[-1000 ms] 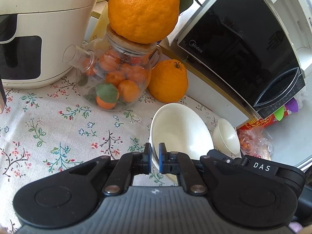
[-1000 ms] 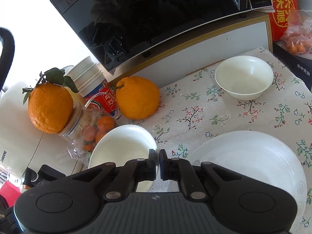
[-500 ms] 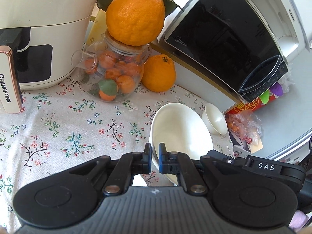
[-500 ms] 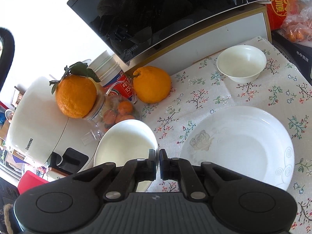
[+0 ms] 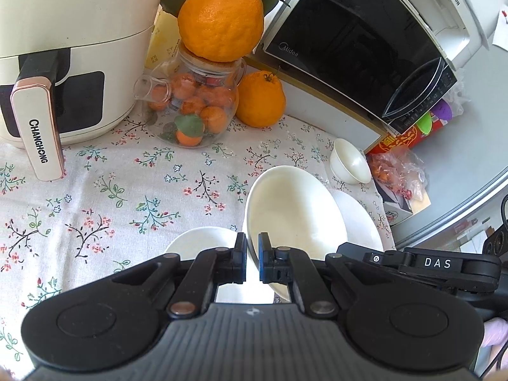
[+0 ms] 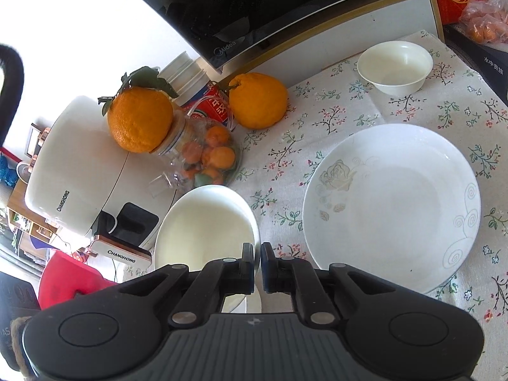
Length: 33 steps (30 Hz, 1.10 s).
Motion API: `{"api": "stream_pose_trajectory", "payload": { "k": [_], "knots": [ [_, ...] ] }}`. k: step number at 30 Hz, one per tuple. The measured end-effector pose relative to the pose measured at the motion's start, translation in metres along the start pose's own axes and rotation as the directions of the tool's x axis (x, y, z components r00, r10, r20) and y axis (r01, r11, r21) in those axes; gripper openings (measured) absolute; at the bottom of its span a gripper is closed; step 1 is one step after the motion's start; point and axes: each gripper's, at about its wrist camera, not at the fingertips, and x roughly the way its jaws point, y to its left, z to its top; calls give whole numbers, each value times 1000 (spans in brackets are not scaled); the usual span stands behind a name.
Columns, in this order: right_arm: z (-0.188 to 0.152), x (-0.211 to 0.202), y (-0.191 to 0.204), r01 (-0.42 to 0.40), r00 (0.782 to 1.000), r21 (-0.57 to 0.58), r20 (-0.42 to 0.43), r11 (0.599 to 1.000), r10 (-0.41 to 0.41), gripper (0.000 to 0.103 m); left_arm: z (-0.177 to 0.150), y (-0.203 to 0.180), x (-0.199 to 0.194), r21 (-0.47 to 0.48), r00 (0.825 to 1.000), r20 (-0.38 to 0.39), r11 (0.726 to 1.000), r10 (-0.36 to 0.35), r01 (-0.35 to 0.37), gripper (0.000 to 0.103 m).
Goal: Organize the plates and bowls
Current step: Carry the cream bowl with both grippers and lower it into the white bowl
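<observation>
Both grippers are clamped on one white bowl (image 5: 295,212), each pinching the rim from its own side. In the left wrist view the left gripper (image 5: 252,255) has its jaws closed on the near edge of the bowl, which is tilted and held above the floral tablecloth (image 5: 95,197). The right gripper (image 6: 257,258) grips the rim of the same bowl (image 6: 203,222) in the right wrist view, and its jaws are just starting to open, with the rim between them.

A second white bowl (image 5: 203,241) sits on the cloth just left of the left gripper's fingers. To the right lies a large white plate (image 6: 390,206) with a pale rose print, and beyond it a small white bowl (image 6: 393,66) stands near the microwave (image 5: 358,41).

Further back stand a cream air fryer (image 5: 63,54), a glass jar of small oranges (image 5: 193,108) with a big orange (image 5: 220,16) on its lid, and another orange (image 5: 260,98) beside it
</observation>
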Motion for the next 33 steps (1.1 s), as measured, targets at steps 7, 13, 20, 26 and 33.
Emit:
{"api": "stream_pose_trajectory", "payload": {
  "k": [7, 13, 20, 26, 33],
  "knots": [
    [-14, 9, 10, -8, 998, 5, -55, 1000, 8, 5, -4, 16, -10, 20, 999, -38, 999, 26, -25, 5],
    [-26, 19, 18, 3, 995, -12, -101, 1000, -5, 6, -7, 26, -6, 35, 992, -90, 996, 86, -84, 6],
    [-32, 28, 21, 26, 990, -26, -135, 999, -29, 7, -9, 27, -4, 73, 986, -111, 990, 124, -117, 6],
    [-35, 30, 20, 28, 988, -18, -154, 999, -31, 7, -11, 24, -1, 130, 978, -115, 979, 172, -156, 6],
    [-38, 34, 20, 38, 983, -24, -181, 999, -42, 8, -15, 18, 4, 200, 969, -110, 960, 222, -197, 7]
  ]
}}
